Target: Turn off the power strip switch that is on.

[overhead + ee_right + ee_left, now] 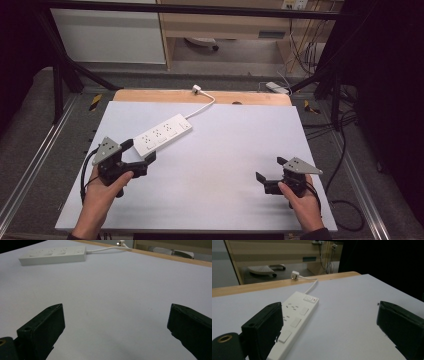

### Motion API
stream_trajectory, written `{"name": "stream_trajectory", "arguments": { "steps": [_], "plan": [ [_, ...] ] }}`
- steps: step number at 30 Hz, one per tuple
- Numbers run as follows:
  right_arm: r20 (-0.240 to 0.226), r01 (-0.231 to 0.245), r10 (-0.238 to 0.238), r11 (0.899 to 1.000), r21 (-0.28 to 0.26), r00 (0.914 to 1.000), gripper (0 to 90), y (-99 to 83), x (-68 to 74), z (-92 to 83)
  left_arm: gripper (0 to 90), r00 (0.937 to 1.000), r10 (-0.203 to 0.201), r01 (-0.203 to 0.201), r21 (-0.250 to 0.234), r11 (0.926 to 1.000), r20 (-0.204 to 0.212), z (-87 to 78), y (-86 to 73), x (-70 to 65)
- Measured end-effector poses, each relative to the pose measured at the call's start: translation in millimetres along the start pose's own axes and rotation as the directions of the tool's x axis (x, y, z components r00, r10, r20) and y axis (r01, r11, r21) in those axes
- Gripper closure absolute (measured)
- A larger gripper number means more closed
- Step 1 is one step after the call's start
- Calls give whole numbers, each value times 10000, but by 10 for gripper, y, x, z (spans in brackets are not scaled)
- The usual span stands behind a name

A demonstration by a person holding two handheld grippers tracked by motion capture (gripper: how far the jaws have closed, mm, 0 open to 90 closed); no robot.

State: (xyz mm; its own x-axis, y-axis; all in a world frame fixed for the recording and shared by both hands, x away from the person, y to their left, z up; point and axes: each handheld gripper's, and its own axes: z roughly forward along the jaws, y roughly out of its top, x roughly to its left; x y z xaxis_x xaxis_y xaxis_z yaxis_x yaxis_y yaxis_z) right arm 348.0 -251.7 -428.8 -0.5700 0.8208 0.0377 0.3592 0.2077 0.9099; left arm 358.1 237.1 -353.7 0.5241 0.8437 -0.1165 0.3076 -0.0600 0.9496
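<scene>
A white power strip (162, 134) lies aslant on the white tabletop (225, 150), its cord (205, 105) running to a plug (196, 89) at the far wooden edge. My left gripper (141, 150) is open at the strip's near end, one jaw beside it. In the left gripper view the strip (295, 320) stretches away by the left jaw, and my left gripper (329, 327) holds nothing. My right gripper (270, 169) is open over bare table at the near right. The right gripper view has the strip (53, 255) far off; my right gripper (115, 332) is empty.
A wooden strip (150, 96) borders the table's far edge. Metal frame rails (35, 165) run along both sides, with cables (345, 200) on the floor at the right. Cabinets (110, 35) and a chair base (202, 44) stand beyond the table.
</scene>
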Motion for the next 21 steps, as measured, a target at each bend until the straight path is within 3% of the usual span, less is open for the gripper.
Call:
{"name": "stream_trajectory", "arguments": {
  "steps": [3,6,13,21],
  "plan": [
    [-17,-9,9,10000,25,10000,18,0,2,2,67,9996,135,-138,-141,9998,-245,124,90,23],
    [-57,5,-5,10000,64,10000,18,-1,1,0,72,9994,-110,100,-294,9995,-326,241,142,54],
    [-116,61,-60,9999,92,9999,18,0,10,7,74,9989,-168,156,-283,9995,-428,380,204,88],
    [-121,7,-5,10000,86,9999,19,2,15,4,94,9984,127,-119,148,9998,-555,462,160,87]
  ]
}}
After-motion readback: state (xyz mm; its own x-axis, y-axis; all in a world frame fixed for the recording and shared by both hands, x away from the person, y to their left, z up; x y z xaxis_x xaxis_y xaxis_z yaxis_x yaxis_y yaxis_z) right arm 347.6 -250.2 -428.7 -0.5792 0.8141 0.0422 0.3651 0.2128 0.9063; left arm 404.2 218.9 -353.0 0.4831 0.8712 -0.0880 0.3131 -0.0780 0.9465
